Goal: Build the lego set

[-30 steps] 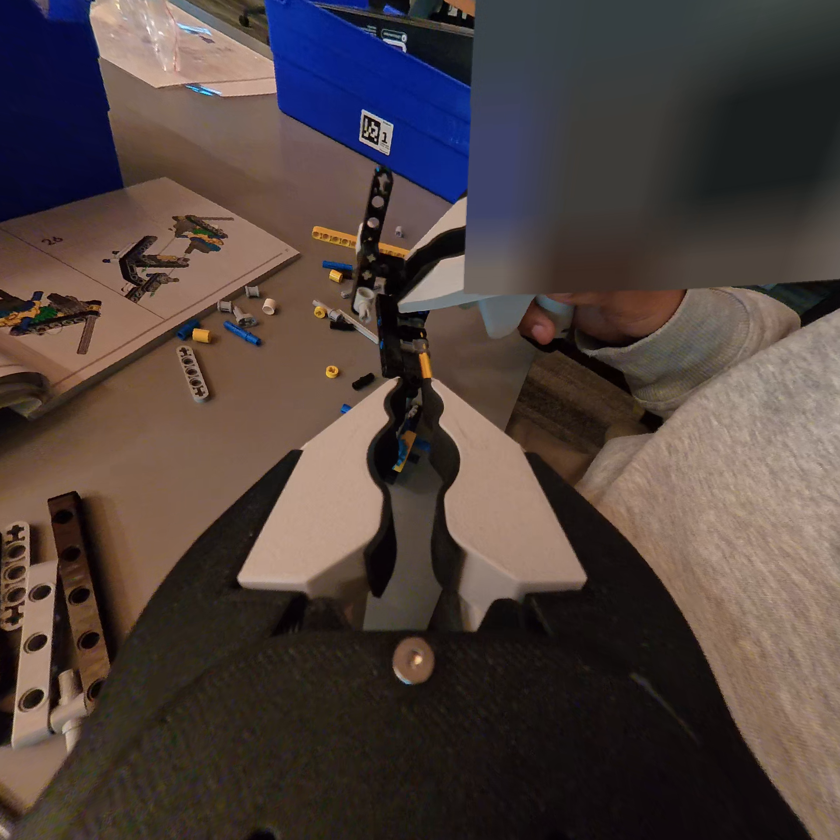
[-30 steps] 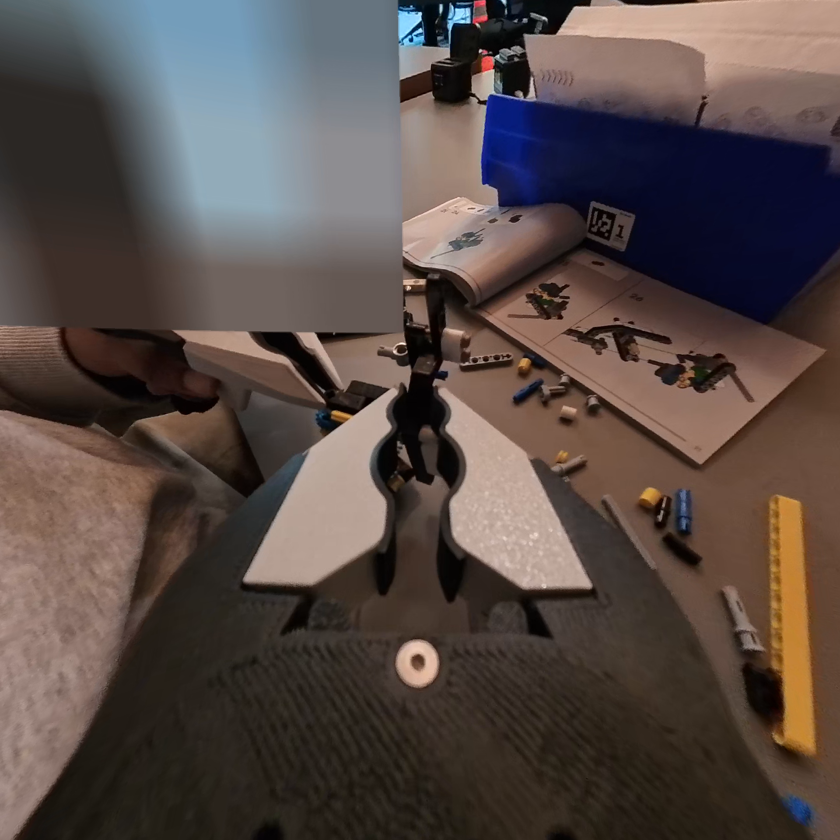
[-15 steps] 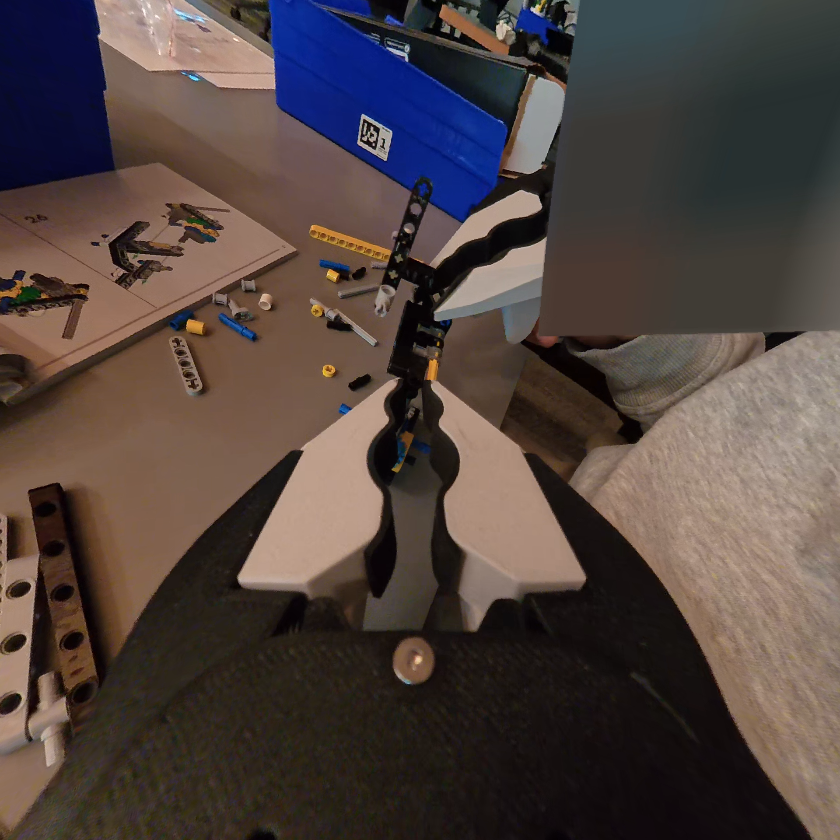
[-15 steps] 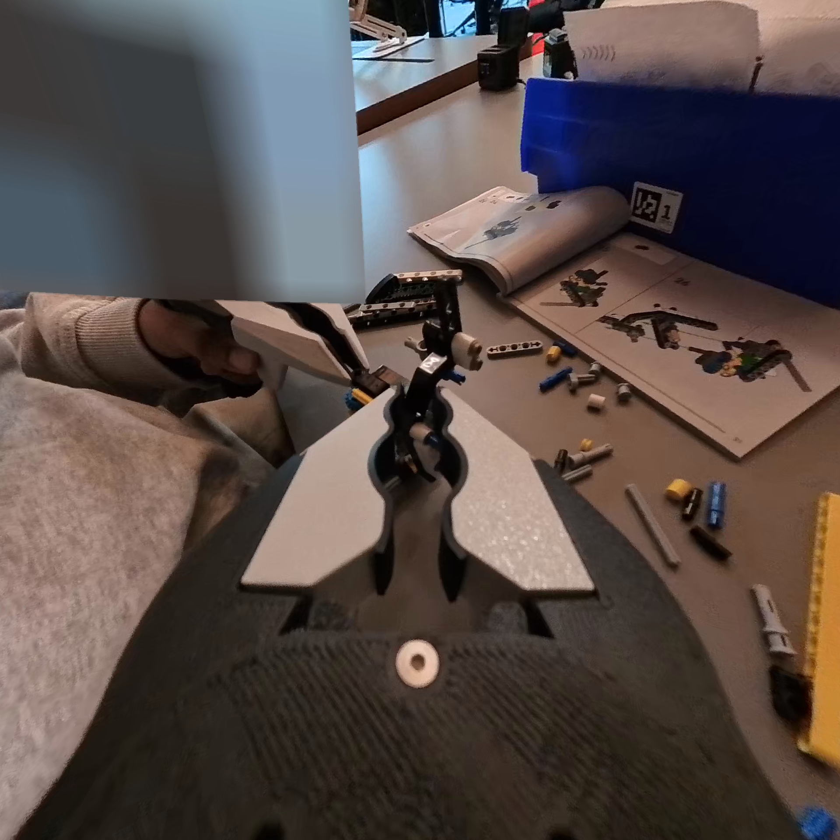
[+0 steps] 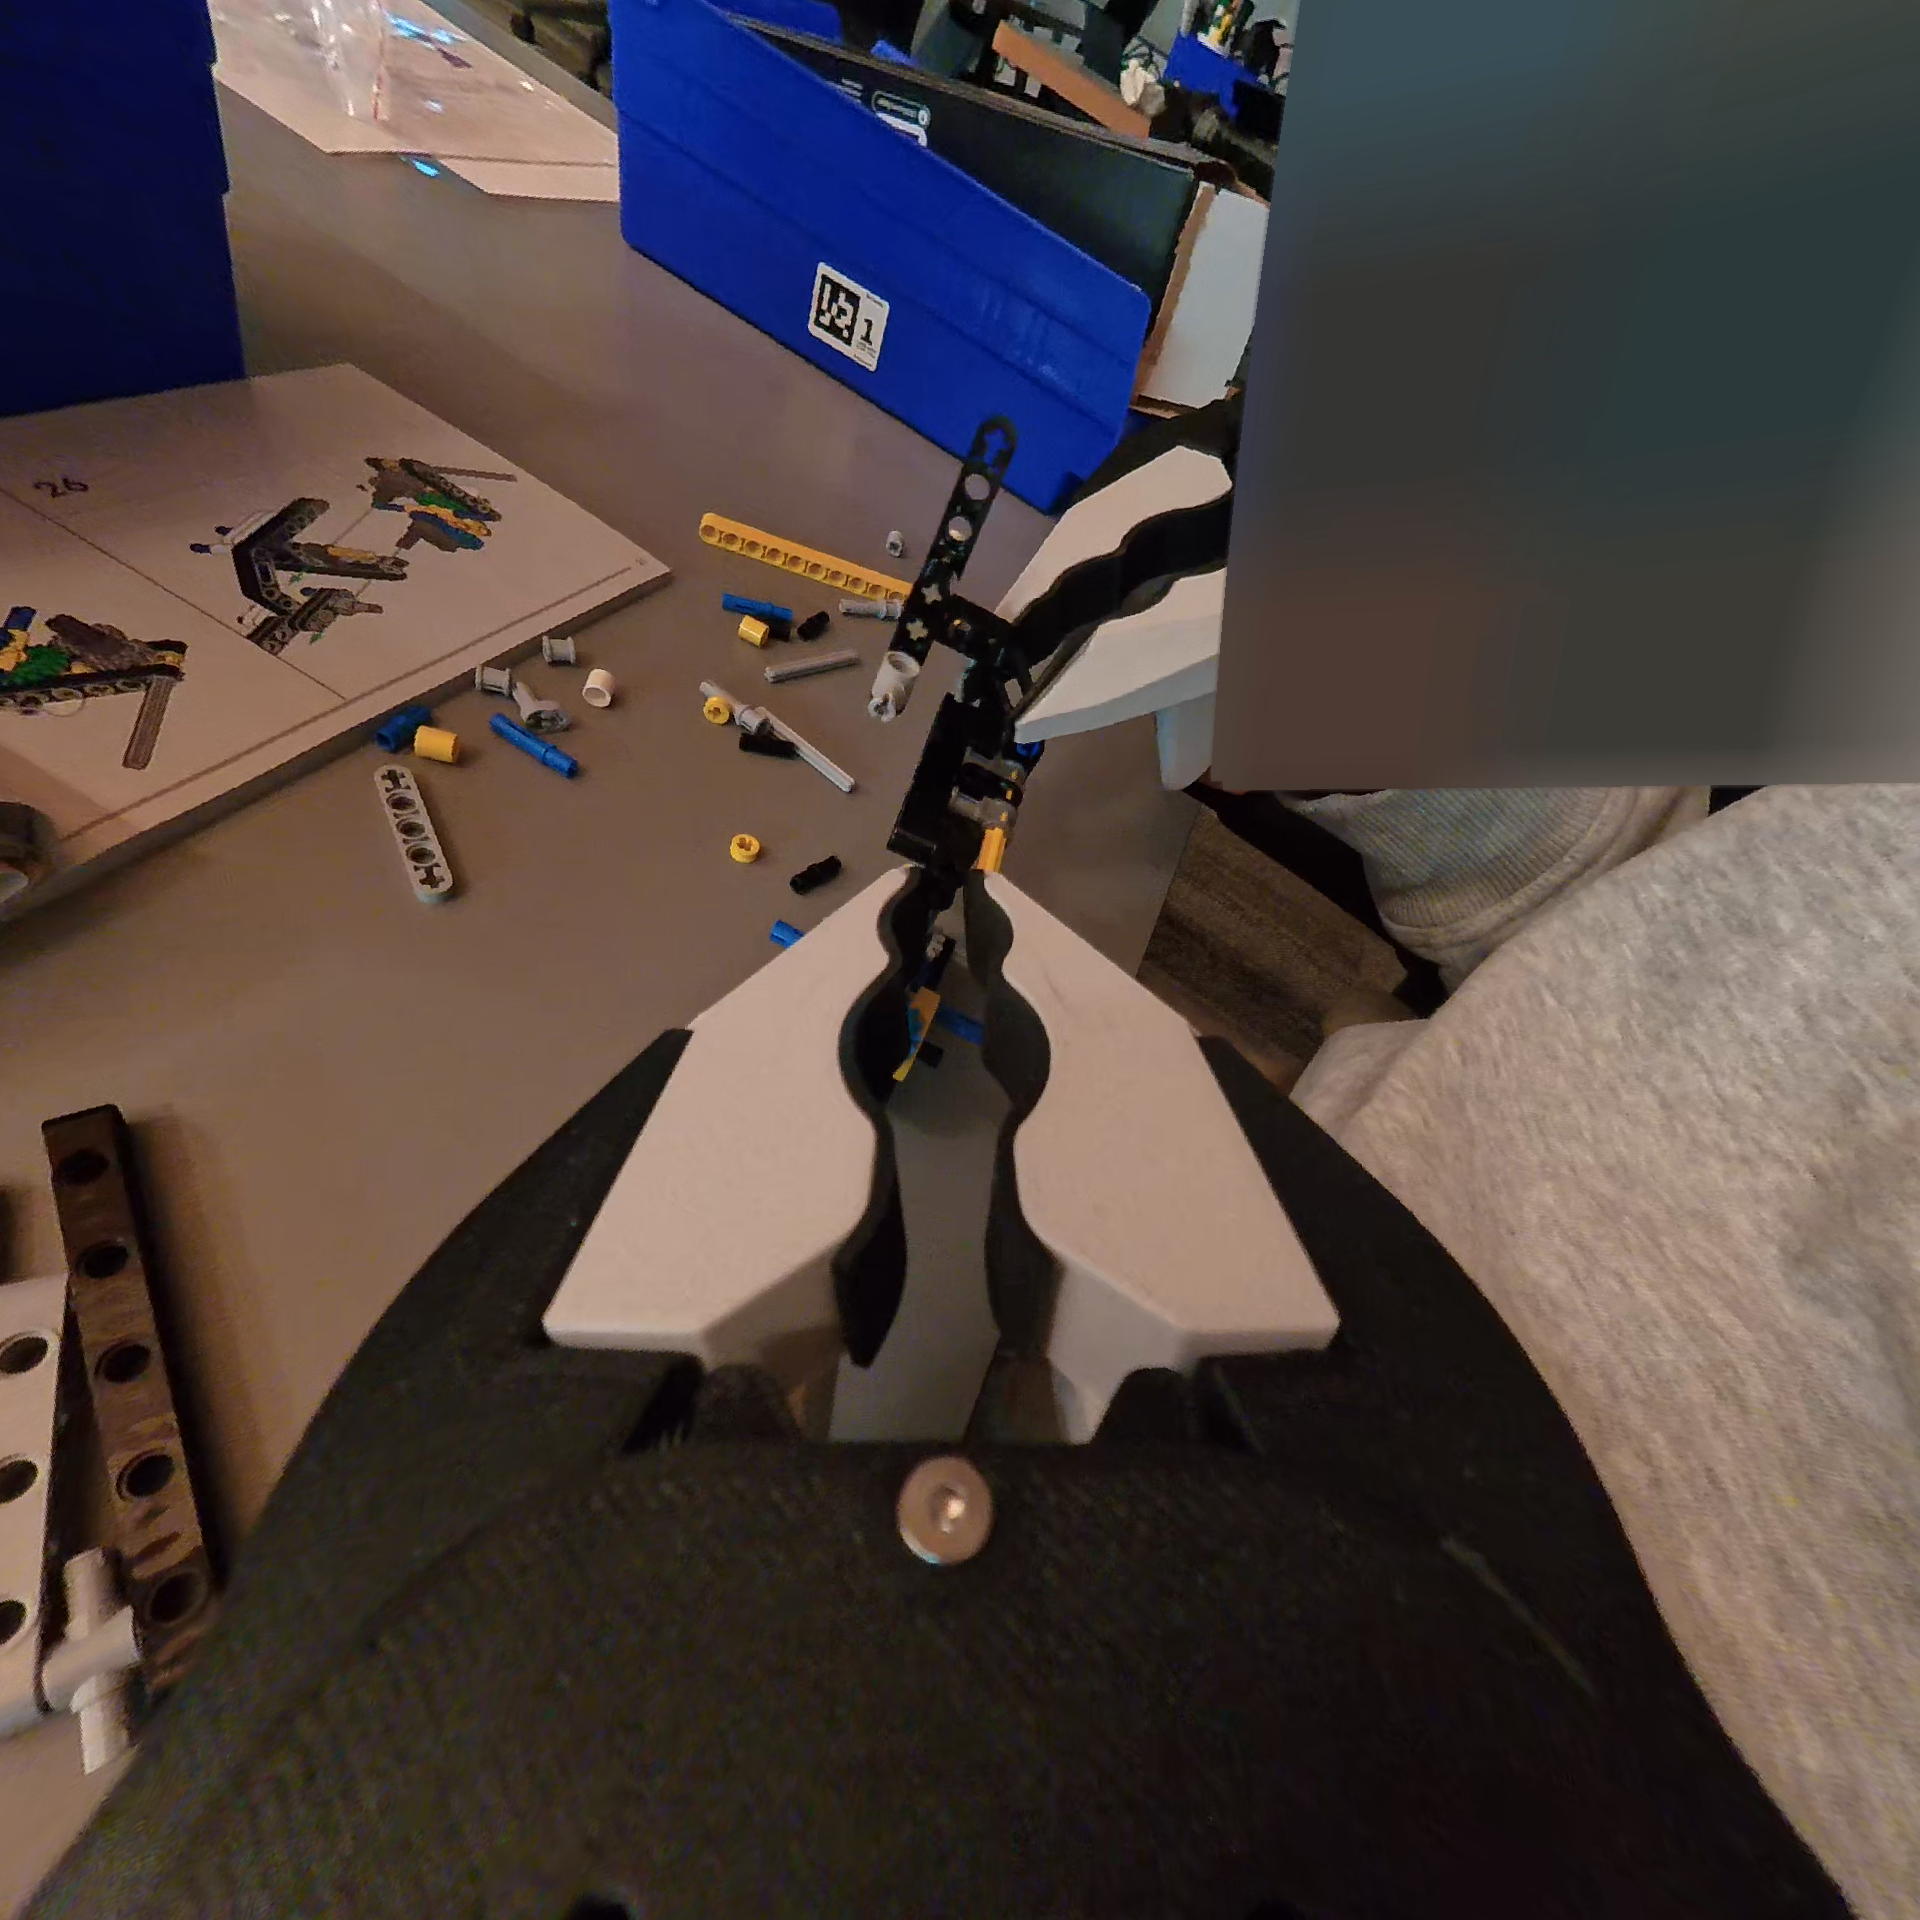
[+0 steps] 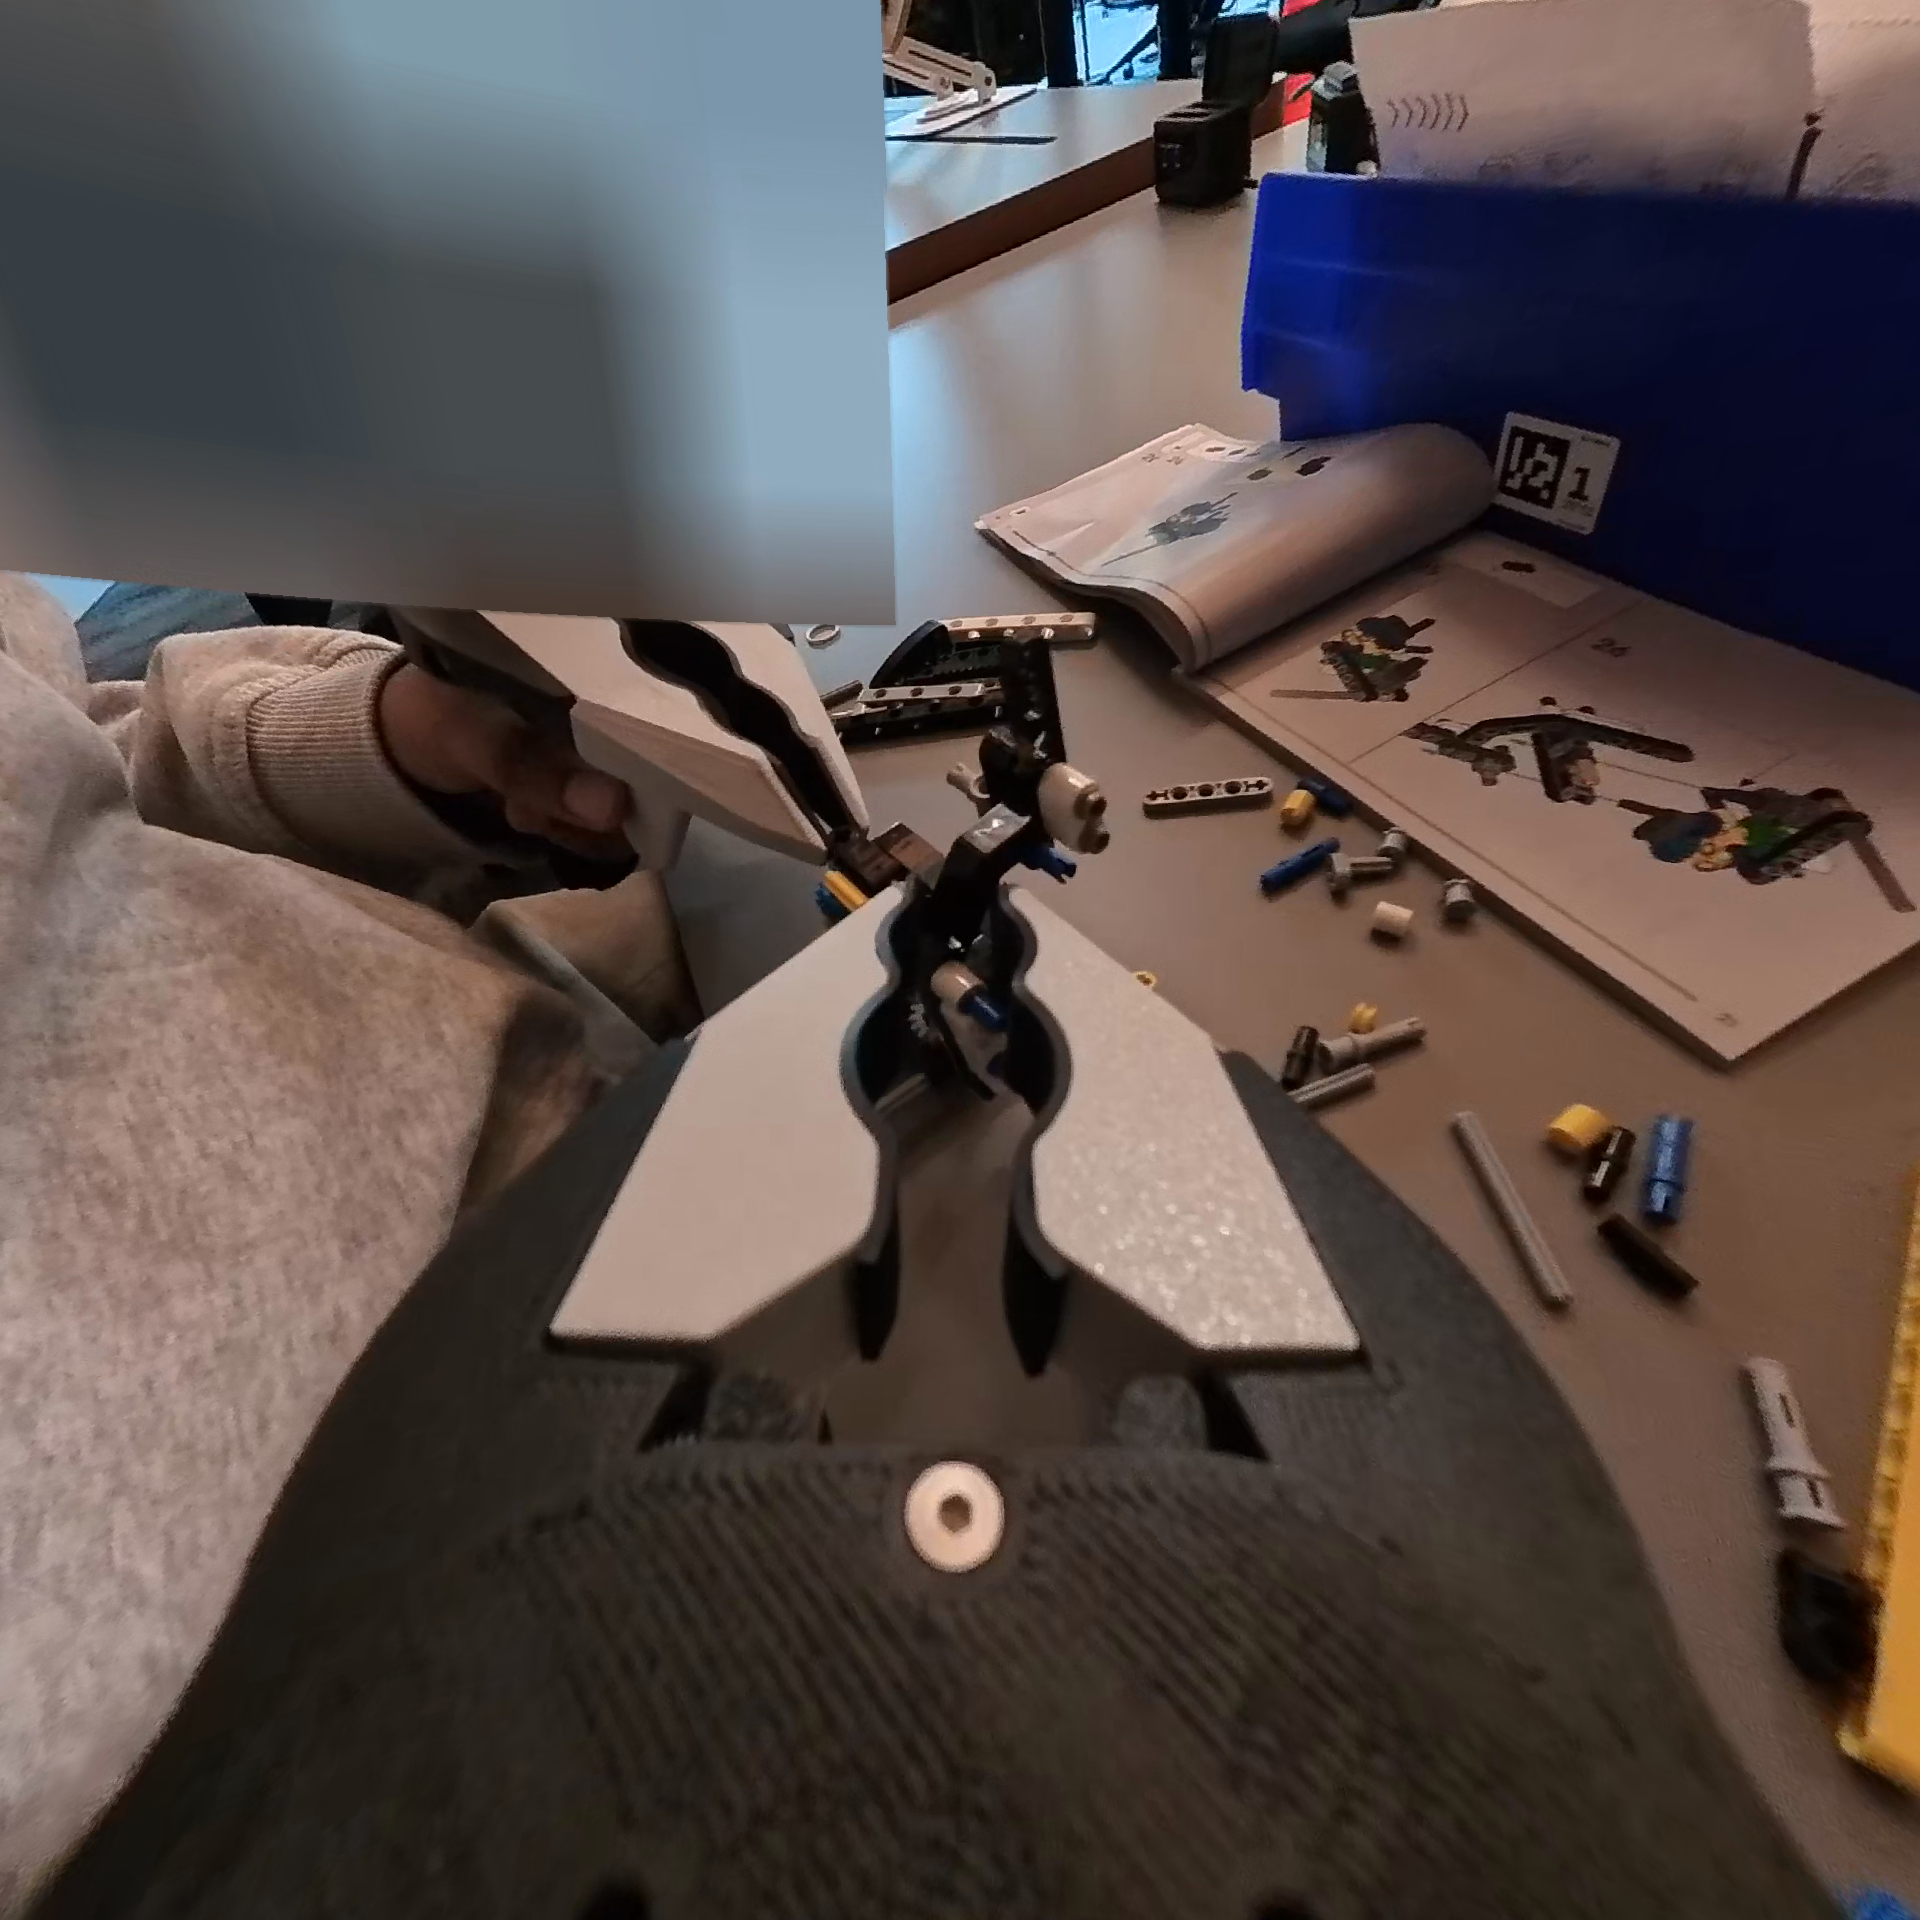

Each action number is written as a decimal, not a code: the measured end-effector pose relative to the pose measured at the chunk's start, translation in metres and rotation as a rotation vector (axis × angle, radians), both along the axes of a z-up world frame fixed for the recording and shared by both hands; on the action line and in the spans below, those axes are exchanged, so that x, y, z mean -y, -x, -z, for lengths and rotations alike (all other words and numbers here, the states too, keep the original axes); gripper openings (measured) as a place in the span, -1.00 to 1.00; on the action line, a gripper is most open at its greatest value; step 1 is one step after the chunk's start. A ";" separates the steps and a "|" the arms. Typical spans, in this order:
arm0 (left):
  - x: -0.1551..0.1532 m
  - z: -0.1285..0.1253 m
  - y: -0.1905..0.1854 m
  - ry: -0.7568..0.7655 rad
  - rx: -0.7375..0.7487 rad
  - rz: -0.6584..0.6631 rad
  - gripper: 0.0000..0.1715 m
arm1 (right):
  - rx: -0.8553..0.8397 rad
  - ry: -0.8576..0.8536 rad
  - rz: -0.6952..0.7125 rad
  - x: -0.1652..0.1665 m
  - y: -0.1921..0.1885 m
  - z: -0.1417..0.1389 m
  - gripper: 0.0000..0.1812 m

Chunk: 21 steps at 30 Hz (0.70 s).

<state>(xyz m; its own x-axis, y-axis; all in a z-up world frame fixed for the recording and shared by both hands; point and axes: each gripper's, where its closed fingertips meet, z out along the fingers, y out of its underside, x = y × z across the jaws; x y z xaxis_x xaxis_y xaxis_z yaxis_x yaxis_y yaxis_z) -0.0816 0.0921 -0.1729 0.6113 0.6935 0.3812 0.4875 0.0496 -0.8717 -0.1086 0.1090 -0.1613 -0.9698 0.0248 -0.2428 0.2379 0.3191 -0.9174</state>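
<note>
A small black lego assembly (image 5: 951, 774) with a thin black beam sticking up, a grey connector and yellow and blue pins is held above the table's near edge. My left gripper (image 5: 940, 883) is shut on its lower end. My right gripper (image 6: 951, 904) is shut on the same assembly (image 6: 987, 842) from the other side; it shows in the left wrist view (image 5: 1013, 675) as well. The left gripper also shows in the right wrist view (image 6: 847, 831). Loose pins, axles and beams lie on the grey table (image 5: 312, 1039).
An open instruction booklet (image 5: 260, 603) (image 6: 1558, 779) lies on the table. A blue bin (image 5: 883, 239) (image 6: 1610, 343) stands behind it. A yellow beam (image 5: 800, 561), a black and white beam group (image 5: 94, 1403) and a black frame piece (image 6: 966, 675) lie nearby. The person's grey sleeve (image 5: 1662, 1247) is close. Across from one pair of fingers to the other is roughly 4 centimeters.
Both grippers have lifted and tilted the shared assembly; its thin beam now leans to the right. Both stay shut on it.
</note>
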 end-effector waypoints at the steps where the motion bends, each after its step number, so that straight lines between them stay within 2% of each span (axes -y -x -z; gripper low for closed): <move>1: 0.000 0.000 0.000 0.000 0.000 0.000 -0.94 | 0.001 0.001 -0.003 0.000 0.000 0.000 -0.88; 21: 0.001 -0.002 -0.001 -0.020 0.023 0.015 -0.95 | 0.001 0.023 -0.073 -0.005 -0.008 -0.002 -0.87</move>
<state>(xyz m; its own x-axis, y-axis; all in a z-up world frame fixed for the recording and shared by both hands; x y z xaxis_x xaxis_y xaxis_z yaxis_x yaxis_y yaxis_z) -0.0810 0.0914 -0.1714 0.6124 0.6765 0.4090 0.5078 0.0599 -0.8594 -0.1009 0.1140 -0.1590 -0.9686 -0.0518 -0.2433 0.2154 0.3141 -0.9246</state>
